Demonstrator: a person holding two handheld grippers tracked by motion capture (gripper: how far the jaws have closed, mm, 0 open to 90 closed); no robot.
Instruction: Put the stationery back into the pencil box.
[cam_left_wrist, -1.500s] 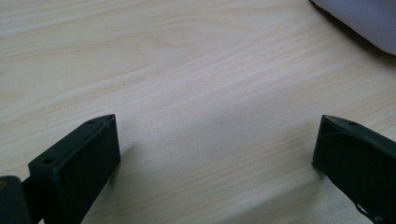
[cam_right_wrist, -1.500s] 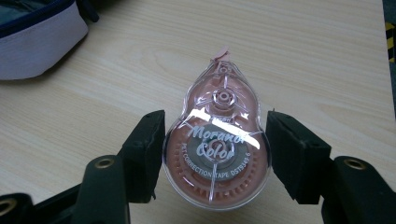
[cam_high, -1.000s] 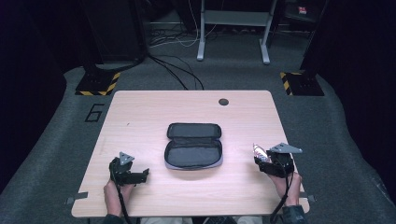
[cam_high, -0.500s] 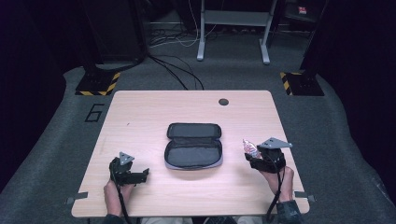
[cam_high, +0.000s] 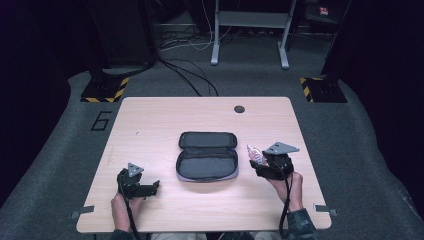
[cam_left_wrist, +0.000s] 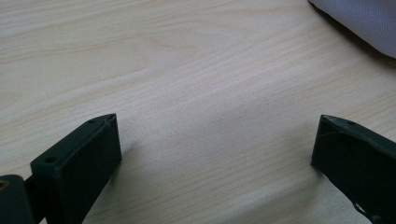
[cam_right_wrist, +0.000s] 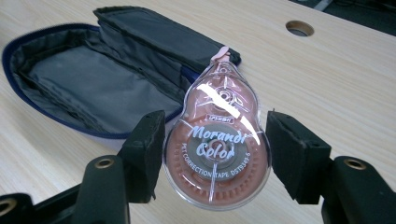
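A dark pencil case (cam_high: 207, 156) lies unzipped and open flat at the table's middle; its grey lining (cam_right_wrist: 93, 84) holds nothing I can see. Just right of the case, my right gripper (cam_high: 261, 162) is shut on a pink see-through correction tape dispenser (cam_high: 256, 154). In the right gripper view the dispenser (cam_right_wrist: 217, 154), labelled "Morandi Color", sits between both jaws, lifted off the wood, with its tip toward the case. My left gripper (cam_high: 152, 189) rests near the front left of the table, open, with bare wood between its jaws (cam_left_wrist: 217, 140).
The light wooden table (cam_high: 150, 125) has a round cable hole (cam_high: 239, 109) near its far edge. A pale corner of the case (cam_left_wrist: 364, 18) shows in the left gripper view. Grey carpet, cables and stand legs lie beyond the table.
My right gripper has carried the correction tape leftward, from the table's right edge to right beside the open case. The left gripper has stayed still.
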